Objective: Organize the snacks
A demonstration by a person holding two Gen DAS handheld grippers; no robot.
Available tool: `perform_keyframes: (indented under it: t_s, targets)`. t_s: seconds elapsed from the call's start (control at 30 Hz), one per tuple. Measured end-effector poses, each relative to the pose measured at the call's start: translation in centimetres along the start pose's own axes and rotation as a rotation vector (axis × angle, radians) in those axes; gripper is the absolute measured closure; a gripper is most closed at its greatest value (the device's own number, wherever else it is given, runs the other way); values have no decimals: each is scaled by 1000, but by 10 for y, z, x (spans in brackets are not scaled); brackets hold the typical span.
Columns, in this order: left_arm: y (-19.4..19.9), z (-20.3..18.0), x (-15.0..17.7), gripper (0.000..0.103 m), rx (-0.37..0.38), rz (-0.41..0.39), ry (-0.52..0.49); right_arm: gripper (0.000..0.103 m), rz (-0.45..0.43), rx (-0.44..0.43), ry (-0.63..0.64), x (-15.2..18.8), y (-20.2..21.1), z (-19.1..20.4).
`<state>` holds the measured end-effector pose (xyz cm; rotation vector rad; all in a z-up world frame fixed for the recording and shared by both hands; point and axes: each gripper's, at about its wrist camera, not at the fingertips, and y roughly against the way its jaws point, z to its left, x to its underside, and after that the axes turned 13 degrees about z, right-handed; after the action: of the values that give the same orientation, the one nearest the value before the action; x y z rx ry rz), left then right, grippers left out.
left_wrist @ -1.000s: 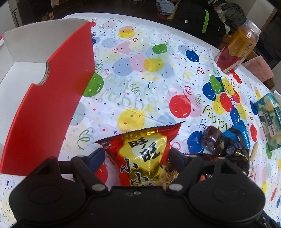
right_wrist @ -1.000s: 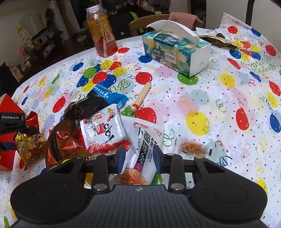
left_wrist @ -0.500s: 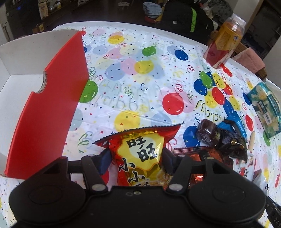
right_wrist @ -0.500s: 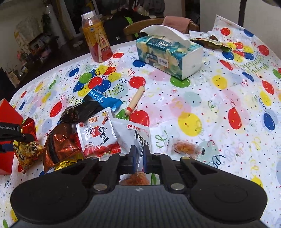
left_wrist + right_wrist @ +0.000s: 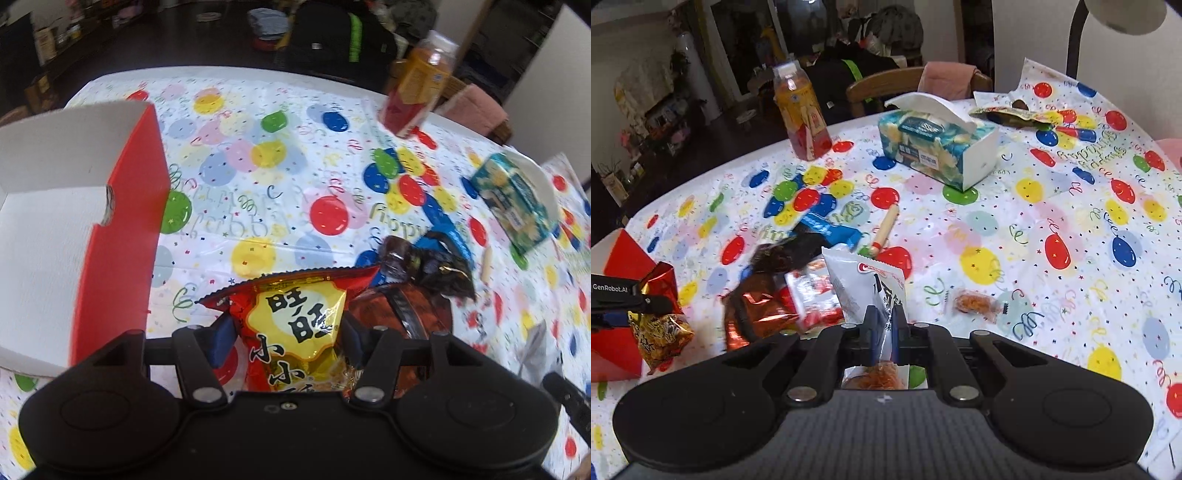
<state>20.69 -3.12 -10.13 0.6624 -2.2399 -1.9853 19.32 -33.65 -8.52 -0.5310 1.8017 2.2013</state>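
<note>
I am holding the red-and-yellow snack bag (image 5: 295, 332) in the left gripper (image 5: 284, 338), fingers pressing its sides, and judging by the right wrist view it is hanging clear of the table (image 5: 258, 155) near its left edge. I am keeping it there because the red box (image 5: 122, 236) is standing just to the left with its white inside open, the likely place for the snacks.

In the right gripper (image 5: 885, 325) I am pinching the white noodle-snack packet (image 5: 866, 284) with the fingers nearly together on the thin film, so it is tilting up out of the pile.

Just beyond, the rest of the pile is lying loose toward the middle of the table: a shiny copper-red bag (image 5: 753, 314), a white-and-red packet (image 5: 812, 295), a dark wrapper (image 5: 783, 253) and a blue packet (image 5: 831, 230). A small orange sweet (image 5: 973, 304) is lying apart to the right, and a wooden stick (image 5: 884, 230) beside the blue packet.

Farther off, a tissue box (image 5: 938, 147) and a drink bottle (image 5: 801, 110) are standing near the far edge, out of my way
</note>
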Motion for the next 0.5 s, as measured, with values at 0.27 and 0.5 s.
perform_keyframes:
  t_s: [0.27,0.5]
  targets:
    - [35,23,10,46,60,4,-86,96,-32,-26,33,14,31,58]
    - [68,58,15,46,95,4,-111,96,-64,-74,104,23,52,124]
